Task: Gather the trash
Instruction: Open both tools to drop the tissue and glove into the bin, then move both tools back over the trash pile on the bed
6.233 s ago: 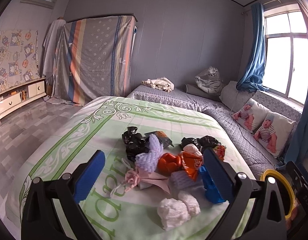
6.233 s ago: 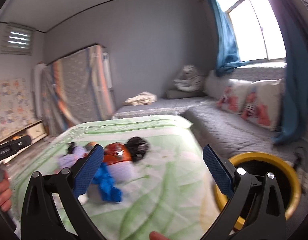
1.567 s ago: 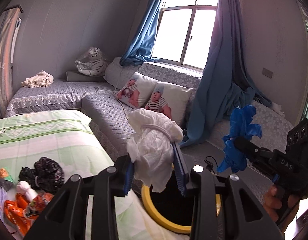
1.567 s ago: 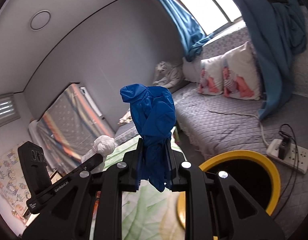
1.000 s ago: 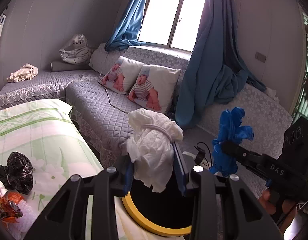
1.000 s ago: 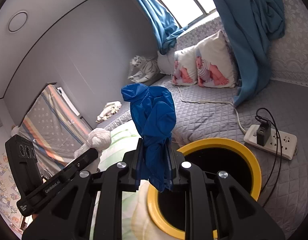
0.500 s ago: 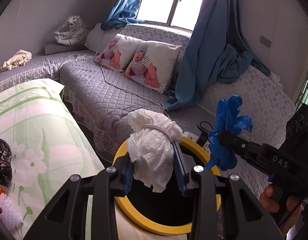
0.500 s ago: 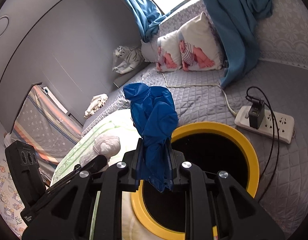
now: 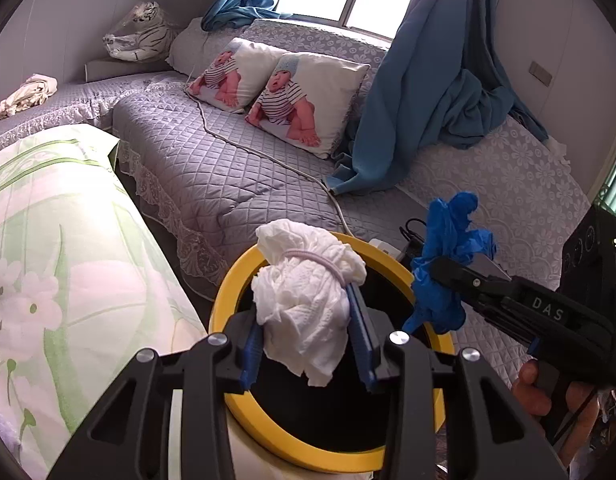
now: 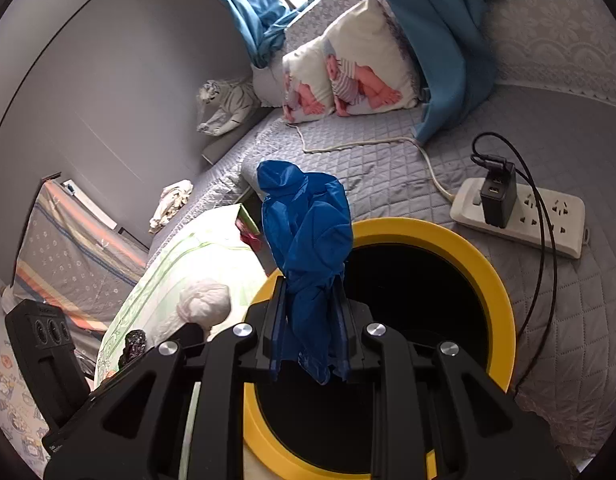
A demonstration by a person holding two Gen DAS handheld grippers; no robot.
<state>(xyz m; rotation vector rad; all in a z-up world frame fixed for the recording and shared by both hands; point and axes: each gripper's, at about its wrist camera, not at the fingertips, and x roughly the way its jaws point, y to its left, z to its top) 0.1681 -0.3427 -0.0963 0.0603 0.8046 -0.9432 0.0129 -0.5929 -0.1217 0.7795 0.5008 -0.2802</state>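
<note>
My left gripper (image 9: 306,332) has a crumpled white tissue bundle (image 9: 308,288), tied with a pale band, between its blue pads. It hangs over the left part of the yellow-rimmed black bin (image 9: 236,280). The jaws are opening, and the pads still touch the bundle. My right gripper (image 10: 310,328) has a blue glove (image 10: 308,224) between its pads above the bin's near left rim (image 10: 484,272). Those jaws are opening too, with the glove still upright between them. The left wrist view shows the blue glove (image 9: 448,240) over the bin's right side.
A green floral bed (image 9: 68,280) lies left of the bin. Behind is a grey quilted platform (image 9: 212,160) with two pillows (image 9: 300,96) and a blue curtain (image 9: 428,100). A white power strip (image 10: 520,216) with a black charger and cables lies just beyond the bin.
Both grippers have come down and forward over the bin, whose opening now sits right under the tissue bundle and the glove. Both items are still between the pads.
</note>
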